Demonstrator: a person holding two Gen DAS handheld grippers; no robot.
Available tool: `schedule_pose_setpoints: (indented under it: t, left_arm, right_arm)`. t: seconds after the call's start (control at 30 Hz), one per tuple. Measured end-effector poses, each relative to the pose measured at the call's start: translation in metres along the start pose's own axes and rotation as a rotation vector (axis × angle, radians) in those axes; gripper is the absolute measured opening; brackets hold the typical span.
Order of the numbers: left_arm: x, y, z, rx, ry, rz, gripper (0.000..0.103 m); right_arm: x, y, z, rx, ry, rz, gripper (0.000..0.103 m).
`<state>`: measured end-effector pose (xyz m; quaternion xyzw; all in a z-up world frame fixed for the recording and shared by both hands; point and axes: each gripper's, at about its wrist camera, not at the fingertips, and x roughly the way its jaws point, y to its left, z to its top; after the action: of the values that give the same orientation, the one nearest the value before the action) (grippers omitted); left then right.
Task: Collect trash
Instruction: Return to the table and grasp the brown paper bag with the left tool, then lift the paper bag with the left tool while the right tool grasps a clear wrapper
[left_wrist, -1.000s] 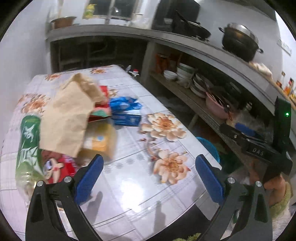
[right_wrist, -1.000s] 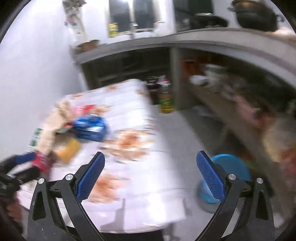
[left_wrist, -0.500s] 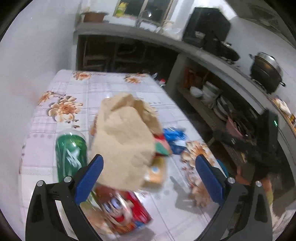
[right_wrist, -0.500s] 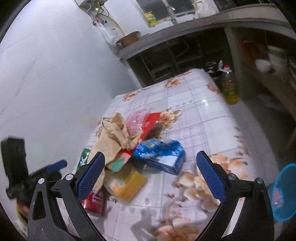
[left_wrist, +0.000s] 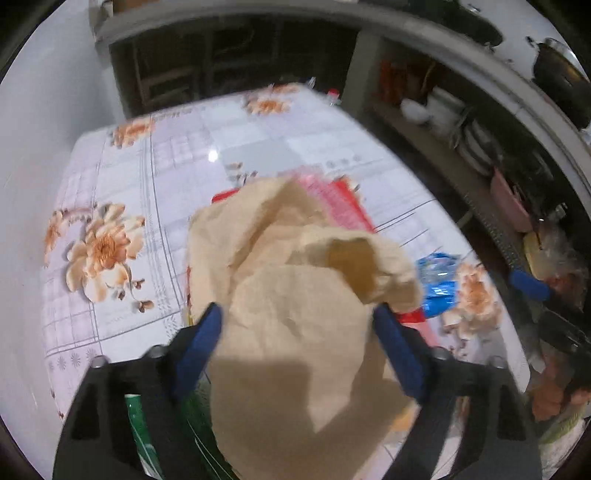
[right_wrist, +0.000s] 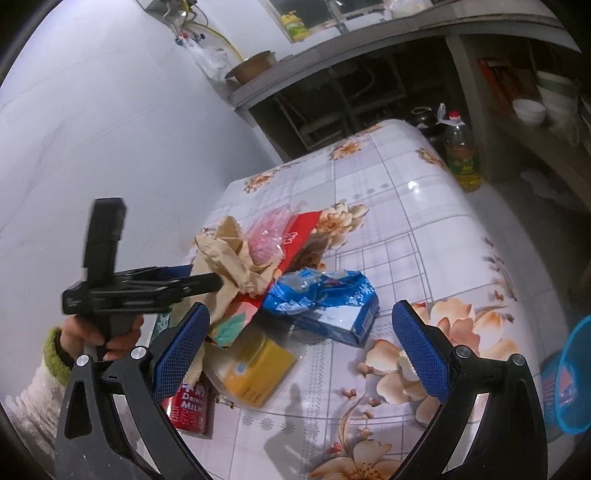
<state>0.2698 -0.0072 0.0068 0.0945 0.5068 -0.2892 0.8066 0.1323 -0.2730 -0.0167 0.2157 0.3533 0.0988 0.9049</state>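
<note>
None binned yet: paper bag (left_wrist: 295, 314), blue pack (right_wrist: 325, 302), yellow box (right_wrist: 255, 365), red carton (right_wrist: 192, 406) all heaped on tabletop (right_wrist: 406, 221). Left tool (left_wrist: 295, 332) closing around bag, pads not yet pressing. Right tool (right_wrist: 299, 350) spread, empty. Blue bin (right_wrist: 572, 376) on floor, contents unclear.

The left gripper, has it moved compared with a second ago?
Yes. The left gripper has swung from the table's right edge over to the crumpled brown paper bag, which now sits between its fingers, and its jaws have just been closing.
</note>
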Motion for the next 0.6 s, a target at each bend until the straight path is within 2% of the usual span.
schedule_pose_setpoints:
  t: [0.27,0.47,0.6]
  left_arm:
    - [0.002,0.015,-0.004,-0.017,-0.001,-0.007,0.027]
    - [-0.013,0.010,-0.010,0.003,-0.061,0.009,0.007]
    - [-0.027,0.008,-0.016,-0.017,-0.120,-0.001,0.003]
  right_arm:
    - [-0.002,-0.001,-0.002,0.006,0.003,-0.013,0.095]
    - [-0.004,0.001,-0.001,0.000,-0.001,-0.025,0.093]
    - [-0.006,-0.001,-0.001,0.002,0.005,-0.036,0.091]
